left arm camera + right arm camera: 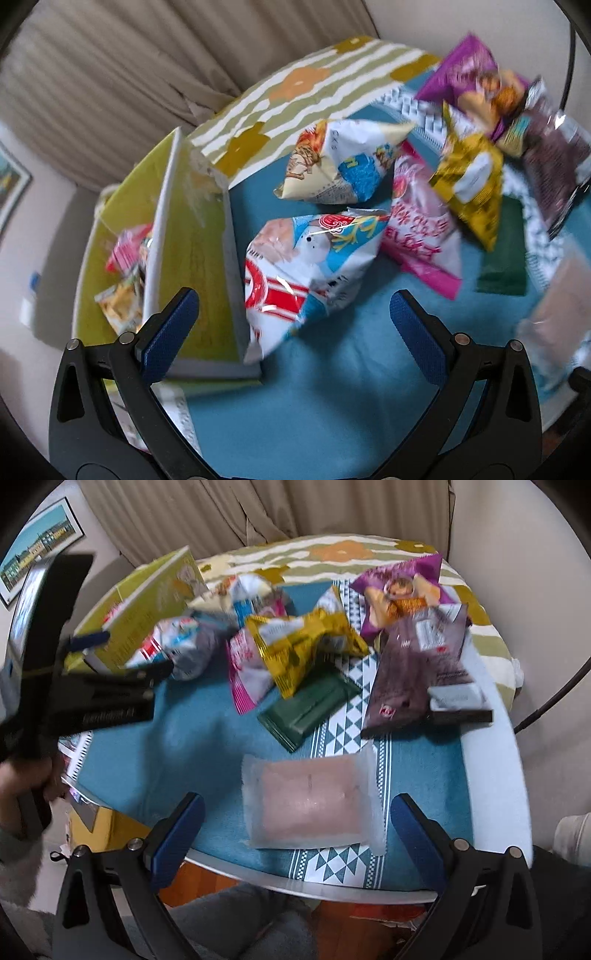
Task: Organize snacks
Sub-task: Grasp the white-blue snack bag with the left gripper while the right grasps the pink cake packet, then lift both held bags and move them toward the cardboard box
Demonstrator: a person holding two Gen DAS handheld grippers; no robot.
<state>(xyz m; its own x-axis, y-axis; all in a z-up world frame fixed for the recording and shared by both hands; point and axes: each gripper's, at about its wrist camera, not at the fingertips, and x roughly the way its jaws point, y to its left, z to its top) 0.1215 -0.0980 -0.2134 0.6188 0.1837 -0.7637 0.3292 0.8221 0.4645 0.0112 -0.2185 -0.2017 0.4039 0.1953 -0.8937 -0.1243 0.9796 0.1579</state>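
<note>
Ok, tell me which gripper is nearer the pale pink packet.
Right. The right gripper is open right at the pale pink packet; the left gripper is off to its left, by the yellow-green box.

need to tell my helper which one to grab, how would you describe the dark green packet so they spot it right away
Start at the blue cloth on the round table and find the heap of snack bags at its middle. The dark green packet lies flat at the heap's near edge, partly under the yellow bag. Unlike its puffy, colourful neighbours, it is flat, plain and unprinted.
</note>
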